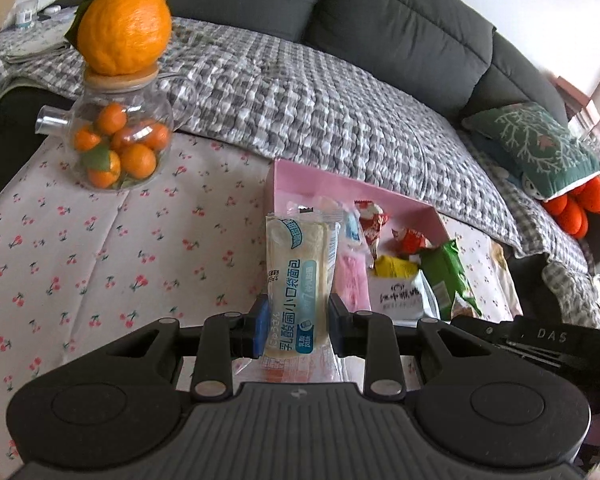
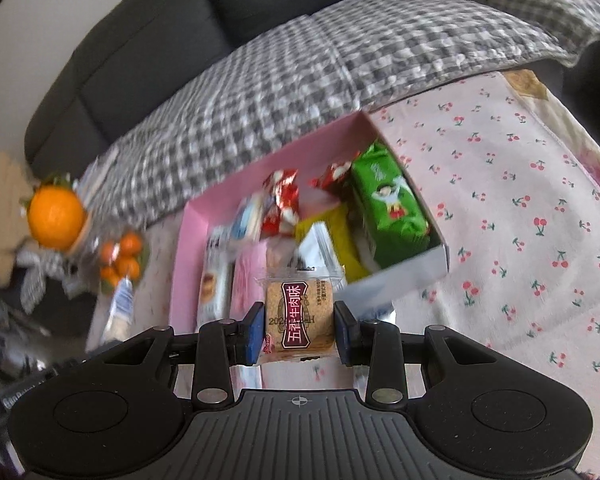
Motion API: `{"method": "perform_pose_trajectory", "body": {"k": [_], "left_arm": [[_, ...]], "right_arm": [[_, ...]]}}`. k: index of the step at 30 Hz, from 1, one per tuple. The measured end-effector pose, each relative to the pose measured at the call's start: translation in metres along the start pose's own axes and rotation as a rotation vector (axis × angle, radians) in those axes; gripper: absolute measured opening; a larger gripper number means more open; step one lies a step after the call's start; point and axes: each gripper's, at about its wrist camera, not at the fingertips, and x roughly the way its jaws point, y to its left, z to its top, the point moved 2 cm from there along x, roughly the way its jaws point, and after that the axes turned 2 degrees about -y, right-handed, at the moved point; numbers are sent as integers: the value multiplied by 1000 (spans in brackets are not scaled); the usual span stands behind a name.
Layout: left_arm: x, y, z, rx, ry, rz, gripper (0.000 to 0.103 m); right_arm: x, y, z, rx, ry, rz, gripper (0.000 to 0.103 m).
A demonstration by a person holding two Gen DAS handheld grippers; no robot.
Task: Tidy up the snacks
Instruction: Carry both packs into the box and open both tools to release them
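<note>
Cherry-print tablecloth (image 1: 100, 240) | pink box (image 2: 188, 240) at sofa-side edge | left fingers (image 1: 262, 320) pinch bread packet (image 1: 296, 280) | right fingers (image 2: 252, 332) pinch cracker packet (image 2: 299, 316)

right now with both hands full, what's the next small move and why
Probably ease the right hand-held gripper forward over the pink box and release there. It is shut on a brown biscuit pack just short of the box, which already holds other snacks. The left hand-held gripper holds a bread pack and can follow.
</note>
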Motion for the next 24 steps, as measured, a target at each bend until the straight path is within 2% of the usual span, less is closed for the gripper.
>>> {"method": "perform_pose_trajectory", "body": {"k": [5, 10, 14, 24], "left_arm": [[18, -8, 9, -19, -1, 20, 27], [40, -16, 19, 13, 14, 22, 27], [58, -22, 29, 63, 24, 39, 27], [98, -40, 56, 106, 39, 57, 27]], "right_arm": [[5, 2, 8, 52, -47, 48, 34], [14, 9, 14, 79, -93, 104, 34], [28, 12, 17, 87, -82, 114, 34], [45, 10, 20, 119, -55, 116, 34]]}}
